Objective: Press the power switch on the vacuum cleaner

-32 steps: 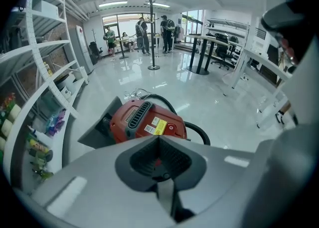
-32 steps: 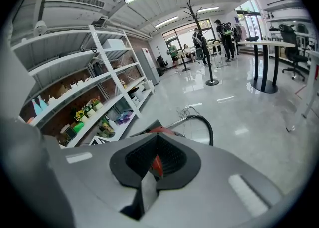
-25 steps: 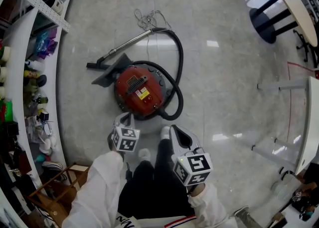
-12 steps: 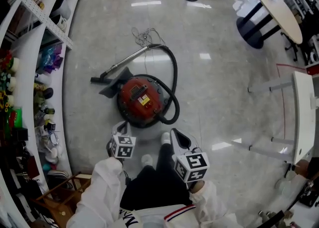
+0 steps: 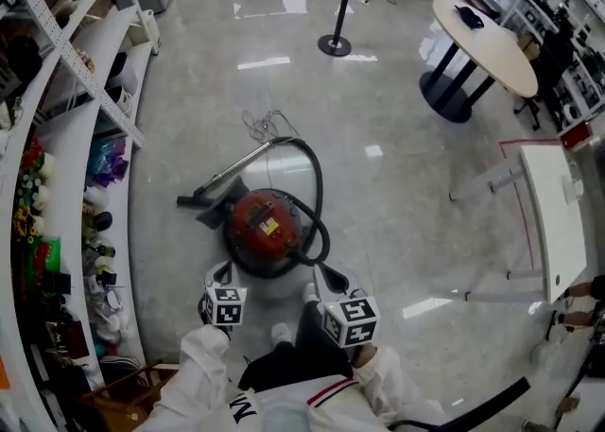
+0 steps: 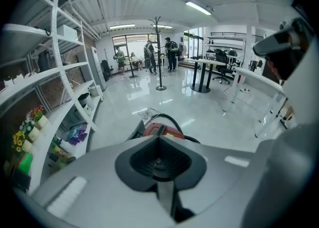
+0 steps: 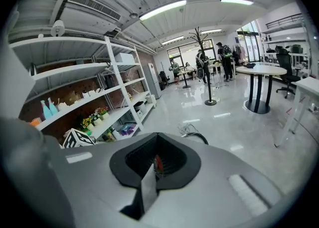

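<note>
Red vacuum cleaner [image 5: 267,229] sits on the floor [image 5: 406,175]; left gripper [image 5: 219,276] and right gripper [image 5: 324,278] hover just short of it, both clenched on nothing.

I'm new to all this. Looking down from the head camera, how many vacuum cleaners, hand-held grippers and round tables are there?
vacuum cleaner: 1
grippers: 2 (left gripper, right gripper)
round table: 1
Total: 4
</note>
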`<action>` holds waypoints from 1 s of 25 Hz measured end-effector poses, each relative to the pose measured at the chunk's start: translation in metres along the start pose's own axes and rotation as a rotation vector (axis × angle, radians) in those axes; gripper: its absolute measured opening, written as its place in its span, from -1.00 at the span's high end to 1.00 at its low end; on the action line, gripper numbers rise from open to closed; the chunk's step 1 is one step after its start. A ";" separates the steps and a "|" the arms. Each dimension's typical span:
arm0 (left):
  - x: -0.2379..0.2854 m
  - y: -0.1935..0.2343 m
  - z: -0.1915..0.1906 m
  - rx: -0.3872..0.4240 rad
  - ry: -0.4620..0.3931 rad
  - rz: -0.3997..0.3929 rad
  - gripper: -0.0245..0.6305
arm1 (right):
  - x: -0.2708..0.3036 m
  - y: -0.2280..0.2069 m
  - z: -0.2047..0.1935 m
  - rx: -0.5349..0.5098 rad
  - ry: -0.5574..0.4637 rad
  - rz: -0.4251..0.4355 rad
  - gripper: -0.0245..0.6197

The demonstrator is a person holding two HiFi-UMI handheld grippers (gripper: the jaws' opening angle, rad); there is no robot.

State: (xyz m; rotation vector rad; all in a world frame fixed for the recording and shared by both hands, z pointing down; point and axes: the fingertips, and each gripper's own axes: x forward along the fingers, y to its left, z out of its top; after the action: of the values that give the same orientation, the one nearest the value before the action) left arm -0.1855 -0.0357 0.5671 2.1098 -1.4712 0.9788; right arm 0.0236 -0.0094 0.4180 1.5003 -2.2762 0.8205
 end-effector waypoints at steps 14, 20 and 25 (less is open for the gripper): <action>-0.084 0.024 0.086 -0.052 -0.208 0.036 0.93 | -0.021 0.036 0.050 -0.042 -0.080 0.021 0.92; -0.116 0.023 0.122 -0.045 -0.311 0.030 0.93 | -0.034 0.041 0.063 -0.064 -0.113 0.016 0.92; -0.134 0.016 0.131 -0.035 -0.356 0.017 0.93 | -0.044 0.046 0.072 -0.077 -0.138 0.017 0.92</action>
State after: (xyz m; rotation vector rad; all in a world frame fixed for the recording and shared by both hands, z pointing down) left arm -0.1856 -0.0400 0.3785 2.3367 -1.6562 0.5968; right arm 0.0042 -0.0068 0.3243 1.5491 -2.3926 0.6434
